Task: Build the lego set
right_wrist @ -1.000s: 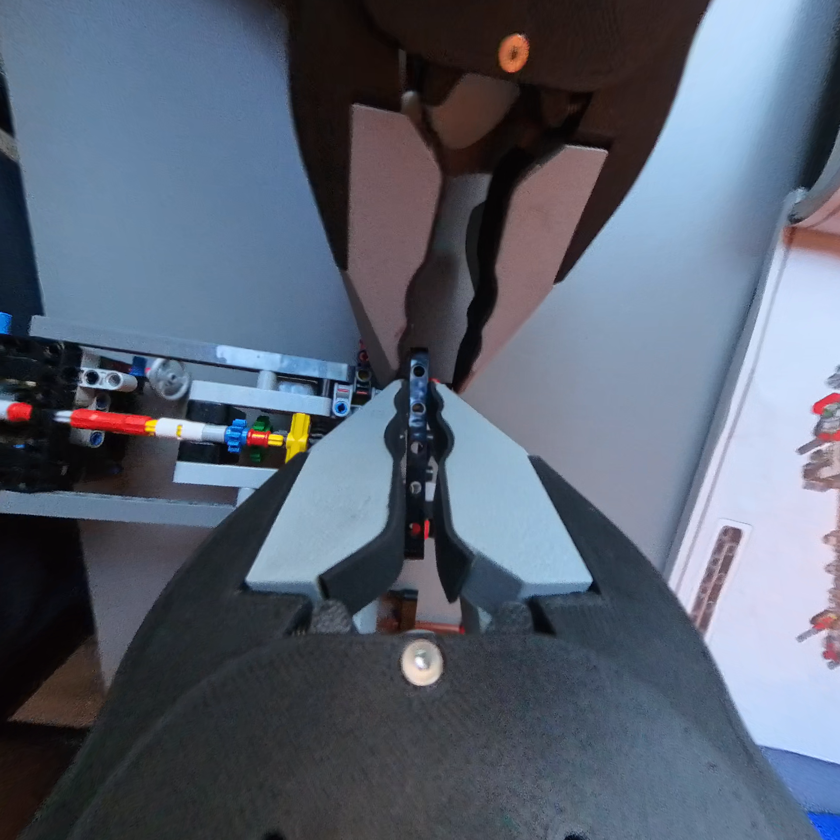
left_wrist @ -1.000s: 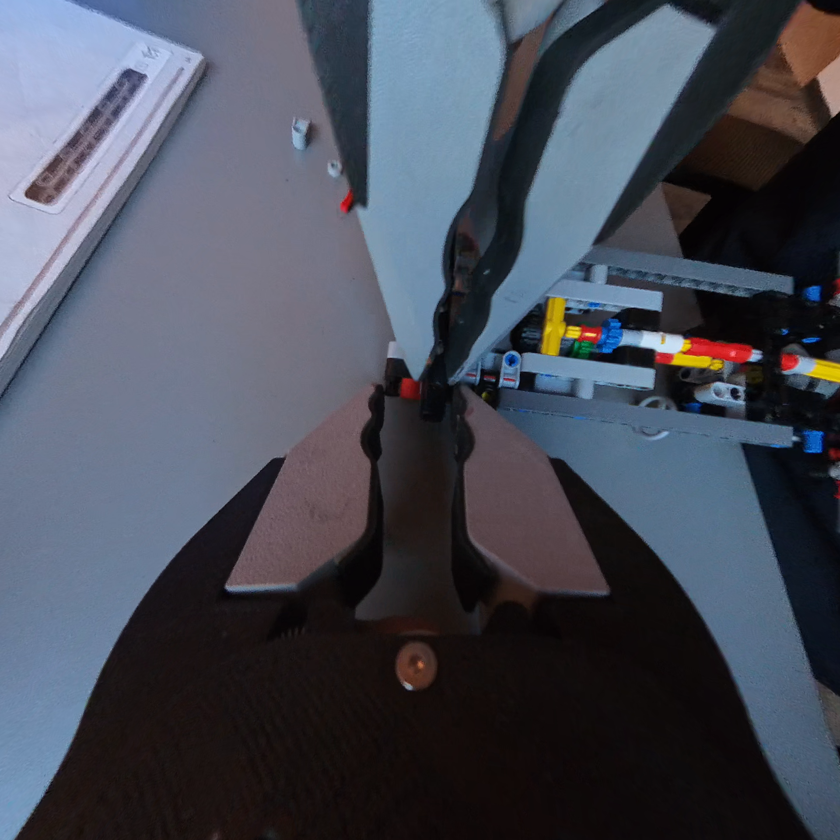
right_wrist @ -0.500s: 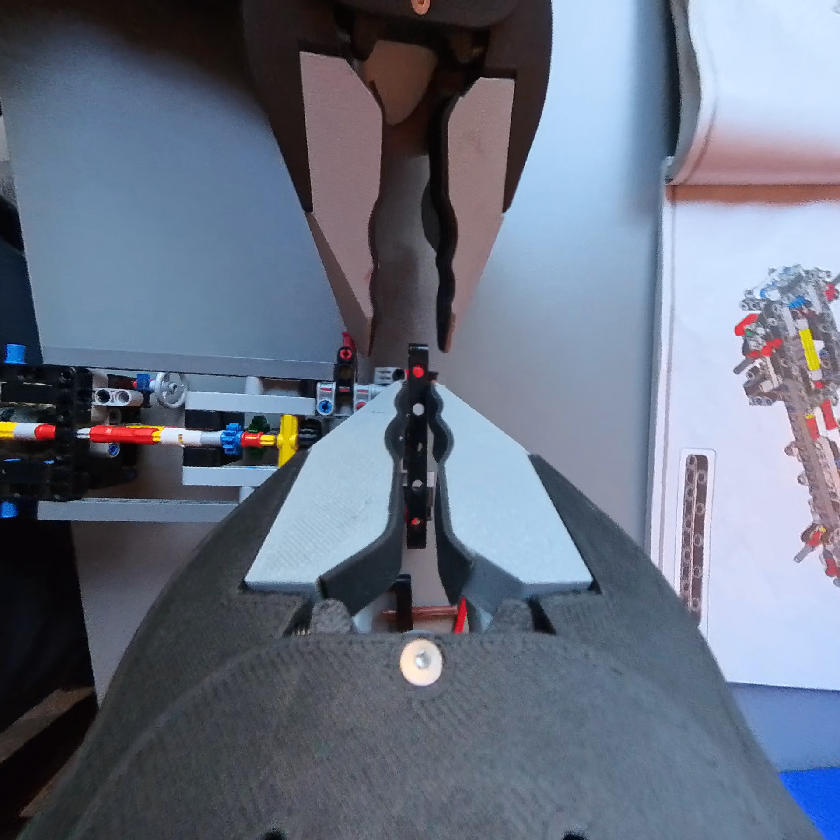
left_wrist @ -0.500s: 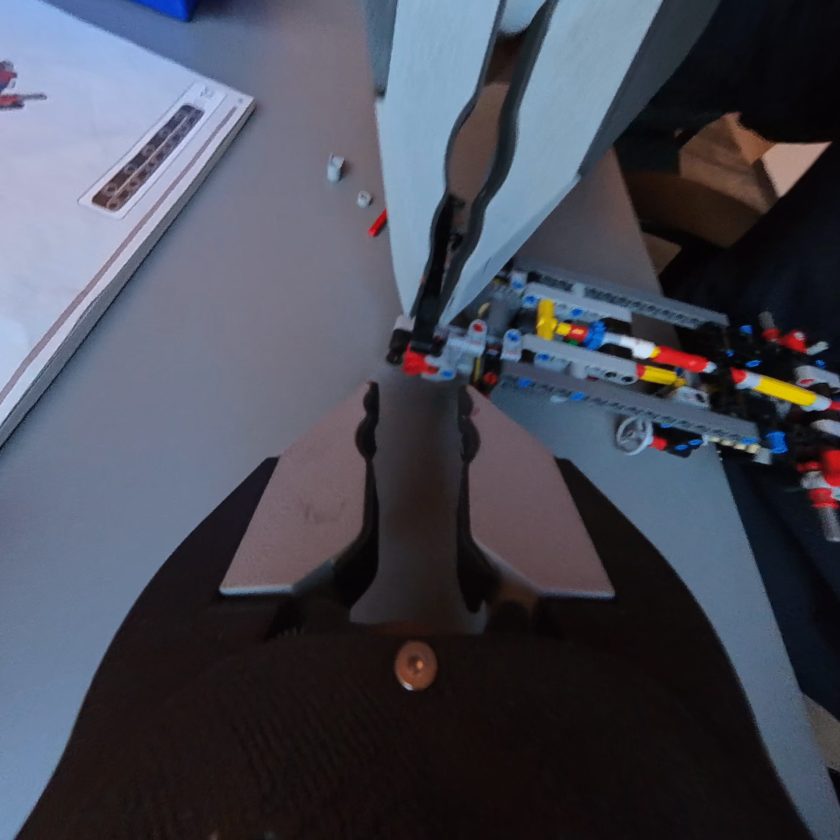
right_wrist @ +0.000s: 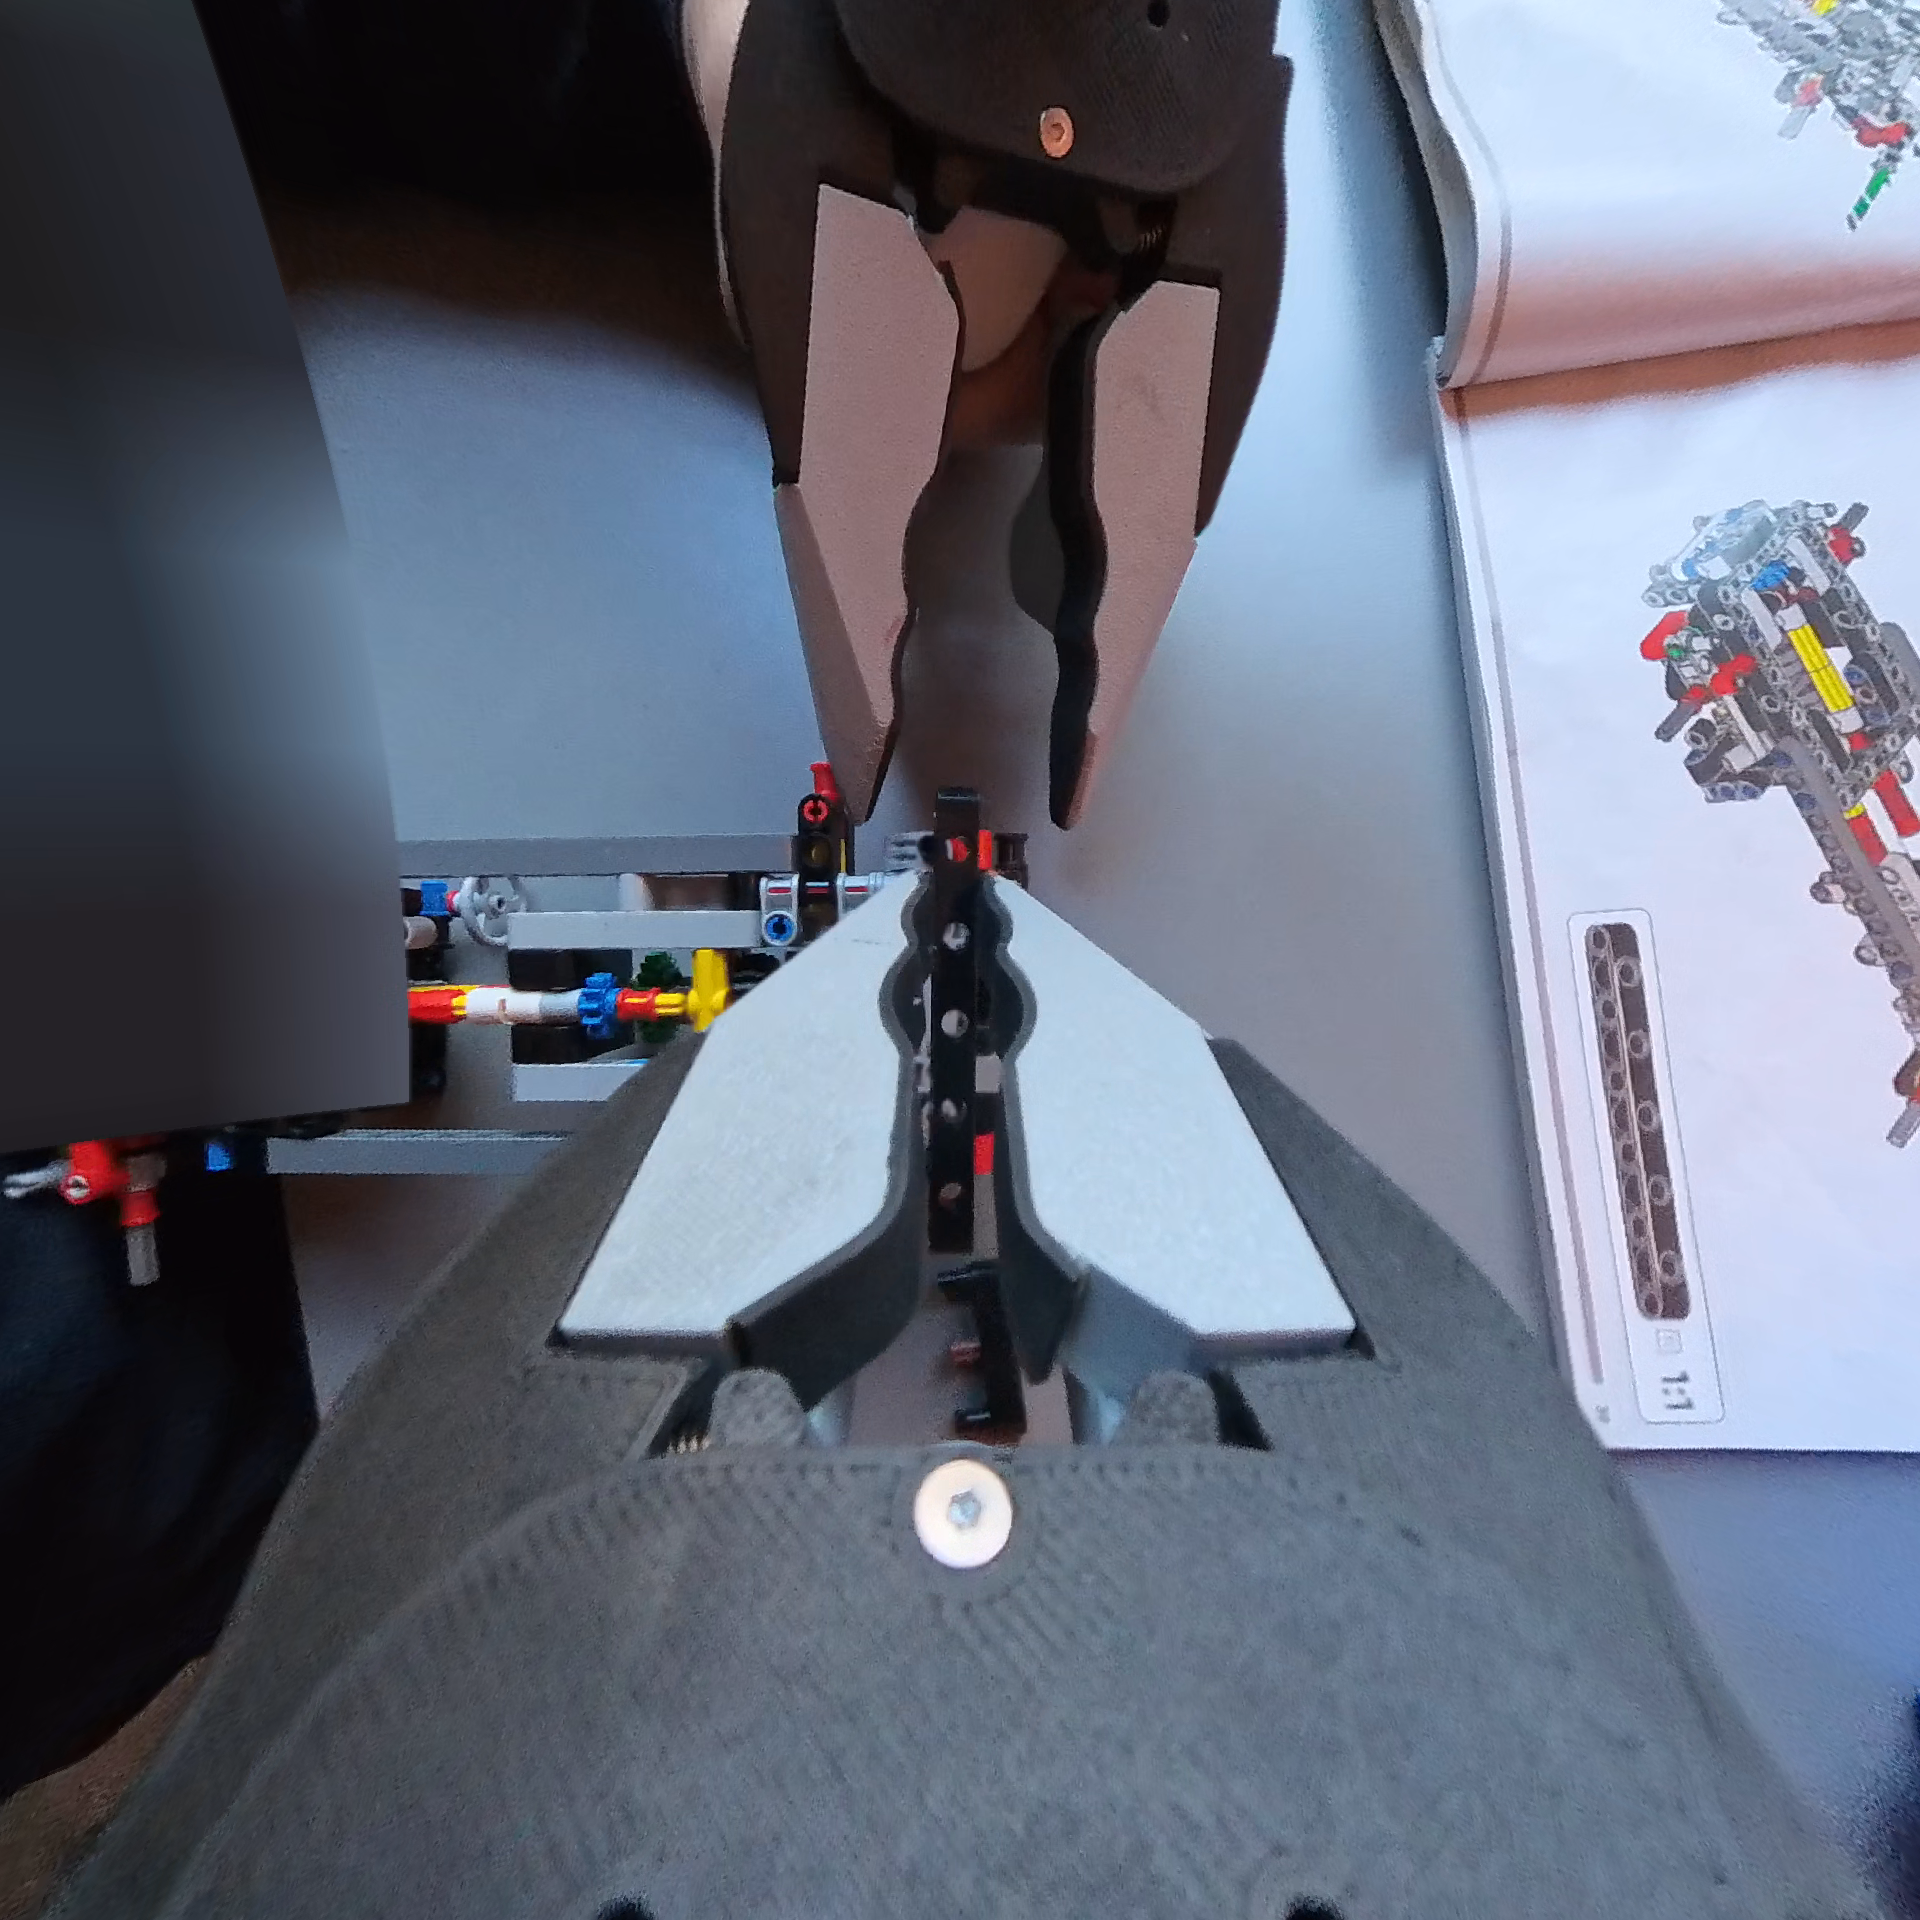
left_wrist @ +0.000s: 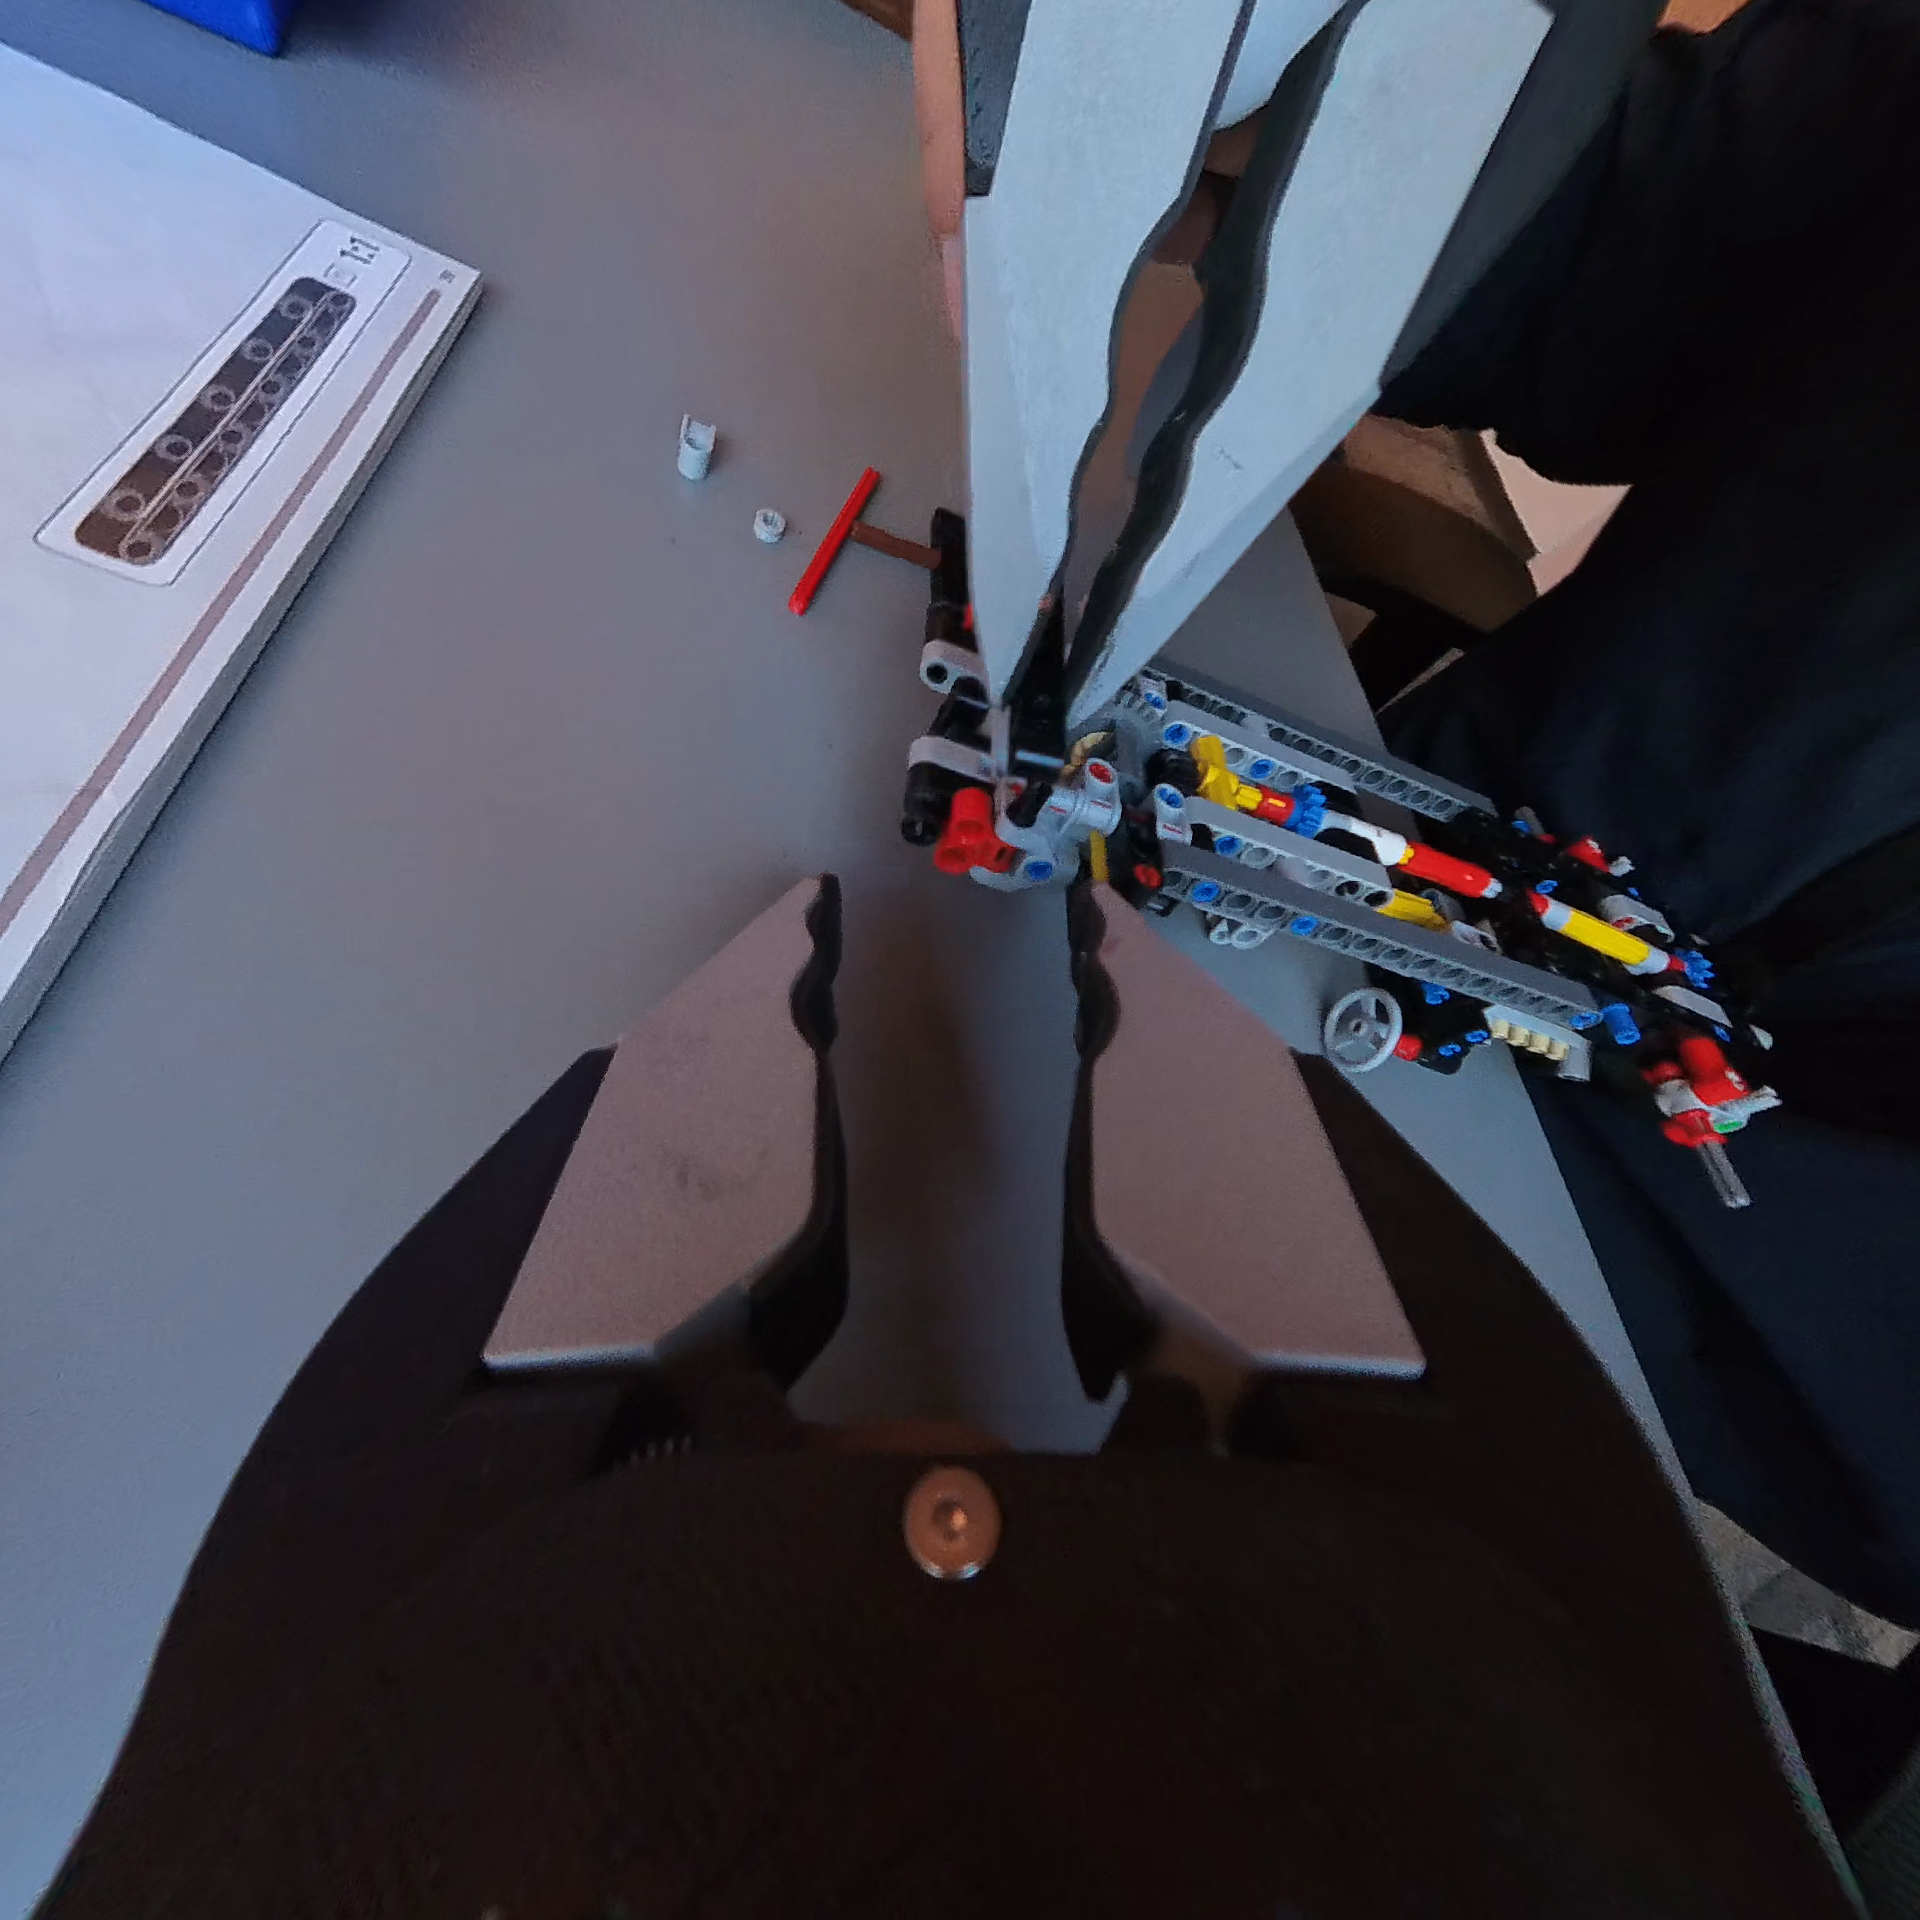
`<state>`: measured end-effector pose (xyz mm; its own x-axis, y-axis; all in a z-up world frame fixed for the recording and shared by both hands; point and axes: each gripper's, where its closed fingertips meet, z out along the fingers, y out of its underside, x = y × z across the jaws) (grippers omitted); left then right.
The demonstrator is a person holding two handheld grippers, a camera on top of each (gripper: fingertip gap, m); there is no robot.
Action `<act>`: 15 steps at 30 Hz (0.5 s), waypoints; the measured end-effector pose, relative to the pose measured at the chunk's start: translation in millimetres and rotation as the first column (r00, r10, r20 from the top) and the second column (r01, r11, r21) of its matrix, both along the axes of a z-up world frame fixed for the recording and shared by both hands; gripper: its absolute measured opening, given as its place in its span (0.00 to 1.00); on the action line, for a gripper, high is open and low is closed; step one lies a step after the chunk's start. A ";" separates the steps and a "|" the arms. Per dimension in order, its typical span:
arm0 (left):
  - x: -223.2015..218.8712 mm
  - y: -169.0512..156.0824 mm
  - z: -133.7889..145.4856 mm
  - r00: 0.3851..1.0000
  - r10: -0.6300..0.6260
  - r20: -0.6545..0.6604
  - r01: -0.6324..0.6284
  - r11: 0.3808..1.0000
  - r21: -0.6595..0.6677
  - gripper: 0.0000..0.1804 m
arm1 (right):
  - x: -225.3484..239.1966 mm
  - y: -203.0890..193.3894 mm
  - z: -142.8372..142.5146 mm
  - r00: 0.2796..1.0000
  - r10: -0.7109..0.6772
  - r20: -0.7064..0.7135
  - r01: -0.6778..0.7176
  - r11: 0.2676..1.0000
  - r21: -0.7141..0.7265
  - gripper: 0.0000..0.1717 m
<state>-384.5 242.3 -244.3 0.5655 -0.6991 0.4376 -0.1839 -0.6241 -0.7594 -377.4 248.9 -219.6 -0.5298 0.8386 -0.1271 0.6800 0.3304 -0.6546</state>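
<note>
My right gripper (right_wrist: 956, 894) is shut on a thin black beam with holes (right_wrist: 954, 1023), both grey pads pressed on its sides. The beam's far end, with a red pin, sticks out past the fingertips at the end of a long grey, yellow, red and blue brick model (right_wrist: 623, 925). In the left wrist view the right gripper (left_wrist: 1039, 717) comes down from above with the beam (left_wrist: 1039, 707) at the model's (left_wrist: 1351, 894) near end. My left gripper (left_wrist: 951, 894) is open and empty, just short of that end. It also shows in the right wrist view (right_wrist: 964, 805), its tips apart from the beam.
An open instruction booklet (left_wrist: 156, 416) lies at the left of the grey table (left_wrist: 416, 831); it shows at the right in the right wrist view (right_wrist: 1714, 831). Two small grey parts (left_wrist: 694, 447) (left_wrist: 768, 525) and a red axle (left_wrist: 831, 540) lie loose behind the model. The model overhangs the table's edge. Left and right tips are no more than a few centimetres apart.
My left gripper's jaws have spread wider and it has drawn back from the beam's end. My right gripper stays shut on the black beam at the model's end.
</note>
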 end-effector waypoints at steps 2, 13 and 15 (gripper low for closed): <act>2.8 1.0 1.5 1.000 -0.025 0.008 0.025 1.000 0.008 0.23 | 2.1 -0.8 0.8 1.000 -0.007 0.000 0.007 1.000 -0.003 0.03; 15.0 -0.6 -3.7 0.991 -0.116 -0.070 0.121 0.991 0.059 0.16 | 6.4 -9.5 -8.2 0.999 0.024 0.026 -0.026 0.997 0.070 0.03; 15.8 -1.0 -4.7 0.991 -0.109 -0.079 0.114 0.992 0.059 0.16 | 7.3 -9.6 -9.1 0.999 0.033 0.023 -0.036 0.991 0.128 0.03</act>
